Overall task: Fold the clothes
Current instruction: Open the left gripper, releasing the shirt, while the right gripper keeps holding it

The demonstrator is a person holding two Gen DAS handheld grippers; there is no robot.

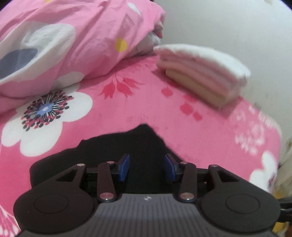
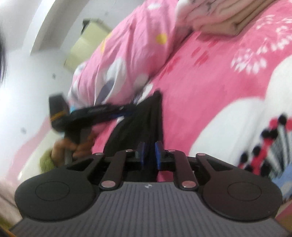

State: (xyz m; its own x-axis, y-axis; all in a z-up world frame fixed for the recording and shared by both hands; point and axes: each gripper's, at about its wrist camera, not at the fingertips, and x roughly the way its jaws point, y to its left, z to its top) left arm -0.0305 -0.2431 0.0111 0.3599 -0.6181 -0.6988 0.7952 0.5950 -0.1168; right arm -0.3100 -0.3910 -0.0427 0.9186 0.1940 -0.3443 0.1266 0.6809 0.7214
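A black garment (image 1: 127,144) lies crumpled on the pink flowered bed sheet (image 1: 191,131). My left gripper (image 1: 147,168) hovers over its near part with blue pads well apart and only dark cloth below them, so it is open. In the right wrist view the black garment (image 2: 146,120) runs as a narrow strip away from my right gripper (image 2: 150,155). Its pads stand a little apart with cloth in the gap, not pressing on it. The left gripper (image 2: 127,110), held by a person's hand (image 2: 73,145), is at the strip's far left side.
A stack of folded pale clothes (image 1: 200,73) sits at the far right of the bed near its edge, and shows as the folded stack (image 2: 219,14) at the top. A bunched pink quilt (image 1: 73,45) fills the far left. A white wall (image 1: 237,27) lies beyond.
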